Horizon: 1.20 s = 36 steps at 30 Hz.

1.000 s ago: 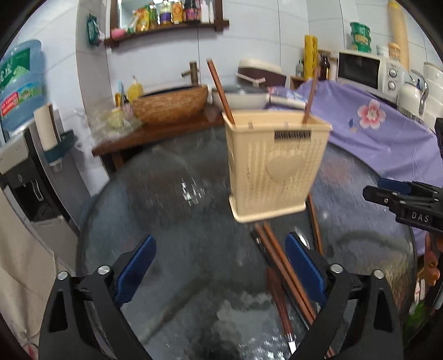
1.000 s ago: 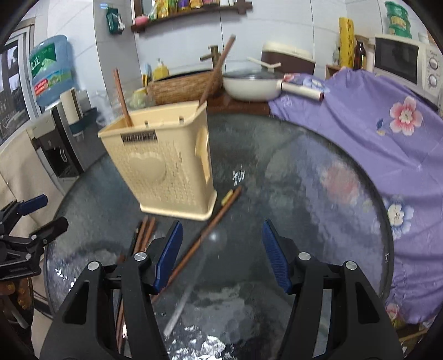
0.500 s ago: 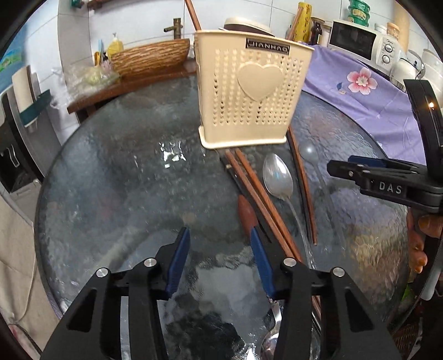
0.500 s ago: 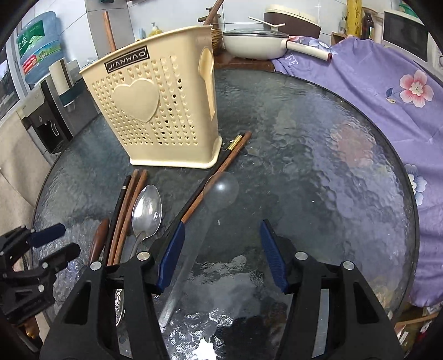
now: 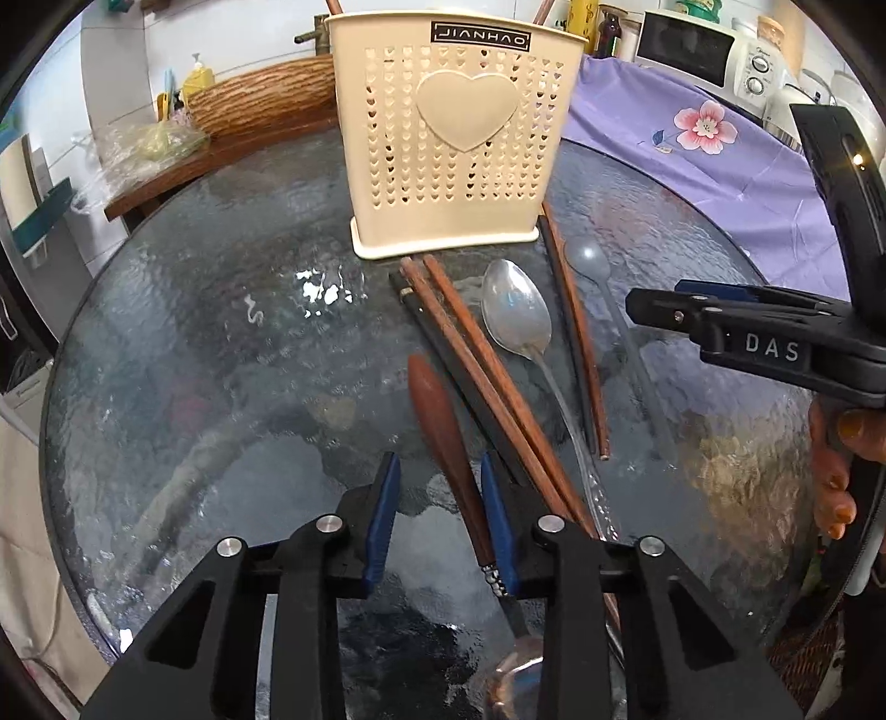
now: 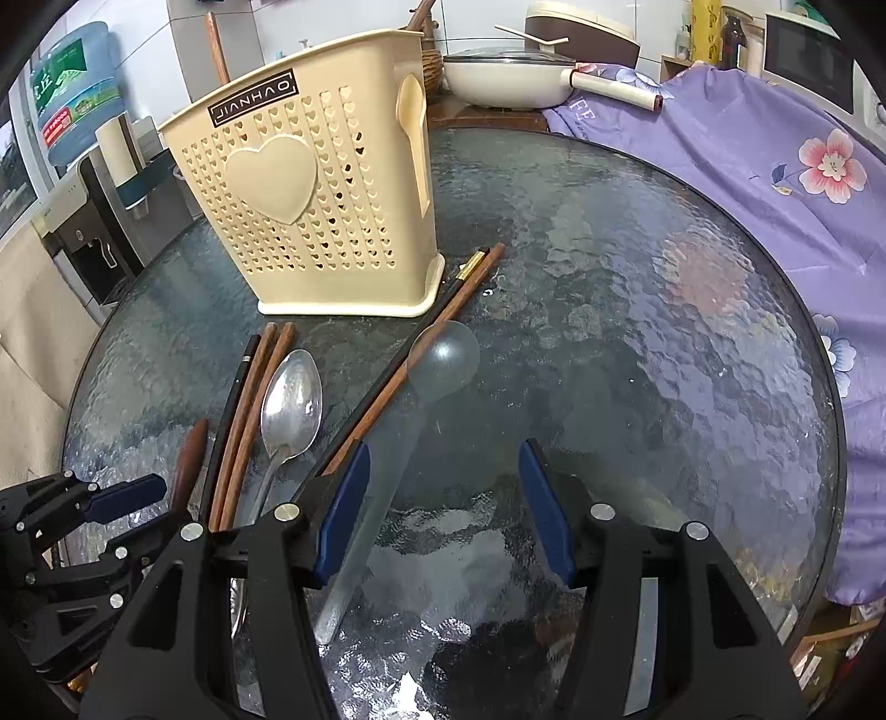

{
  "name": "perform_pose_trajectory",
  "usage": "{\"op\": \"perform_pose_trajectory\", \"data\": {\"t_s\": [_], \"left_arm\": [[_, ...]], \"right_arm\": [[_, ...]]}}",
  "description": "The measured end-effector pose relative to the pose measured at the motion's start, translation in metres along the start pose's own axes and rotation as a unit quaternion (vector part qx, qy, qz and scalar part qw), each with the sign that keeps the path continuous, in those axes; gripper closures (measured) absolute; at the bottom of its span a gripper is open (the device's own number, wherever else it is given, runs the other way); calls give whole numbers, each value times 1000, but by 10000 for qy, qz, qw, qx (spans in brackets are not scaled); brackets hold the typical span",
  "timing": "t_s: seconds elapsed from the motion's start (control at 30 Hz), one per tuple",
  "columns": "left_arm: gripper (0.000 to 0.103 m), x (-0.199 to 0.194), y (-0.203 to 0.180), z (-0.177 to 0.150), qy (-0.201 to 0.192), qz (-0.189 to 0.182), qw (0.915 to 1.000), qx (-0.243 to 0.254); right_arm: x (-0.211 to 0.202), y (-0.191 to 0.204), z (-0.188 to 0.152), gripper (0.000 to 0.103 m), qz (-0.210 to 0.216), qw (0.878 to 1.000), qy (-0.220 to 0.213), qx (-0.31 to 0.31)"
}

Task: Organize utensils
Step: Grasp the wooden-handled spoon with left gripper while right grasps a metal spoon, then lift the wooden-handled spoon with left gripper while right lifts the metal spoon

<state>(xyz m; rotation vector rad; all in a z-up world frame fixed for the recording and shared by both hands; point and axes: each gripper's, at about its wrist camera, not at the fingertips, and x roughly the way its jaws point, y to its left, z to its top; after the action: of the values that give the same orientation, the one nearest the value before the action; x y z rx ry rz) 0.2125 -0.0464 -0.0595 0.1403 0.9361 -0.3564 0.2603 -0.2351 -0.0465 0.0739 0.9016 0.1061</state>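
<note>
Glass table, wooden-handled spoon lengthwise, handle toward holder

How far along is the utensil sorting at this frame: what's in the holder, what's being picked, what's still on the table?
Barely started. Two chopsticks stand in the cream holder. The left gripper has its jaws closing around the wooden-handled utensil, not yet clamped. The right gripper is open over the translucent spoon. Still on the glass table: the metal spoon and several loose chopsticks.
</note>
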Motion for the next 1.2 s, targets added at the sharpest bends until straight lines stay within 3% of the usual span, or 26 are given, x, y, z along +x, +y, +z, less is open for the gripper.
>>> {"op": "perform_pose_trajectory", "data": {"t_s": [0.27, 0.5, 0.87, 1.2], "left_arm": [[83, 10, 5, 16, 51, 18, 9999, -125], [85, 14, 7, 23, 34, 17, 9998, -184], [86, 20, 14, 32, 28, 19, 9998, -221], [87, 23, 17, 37, 32, 14, 9997, -221]], "right_arm": [[6, 3, 3, 47, -59, 10000, 60, 7], [24, 8, 8, 53, -266, 9994, 214, -66], [46, 18, 33, 54, -492, 9983, 258, -185], [57, 17, 51, 66, -537, 9980, 301, -146]]}}
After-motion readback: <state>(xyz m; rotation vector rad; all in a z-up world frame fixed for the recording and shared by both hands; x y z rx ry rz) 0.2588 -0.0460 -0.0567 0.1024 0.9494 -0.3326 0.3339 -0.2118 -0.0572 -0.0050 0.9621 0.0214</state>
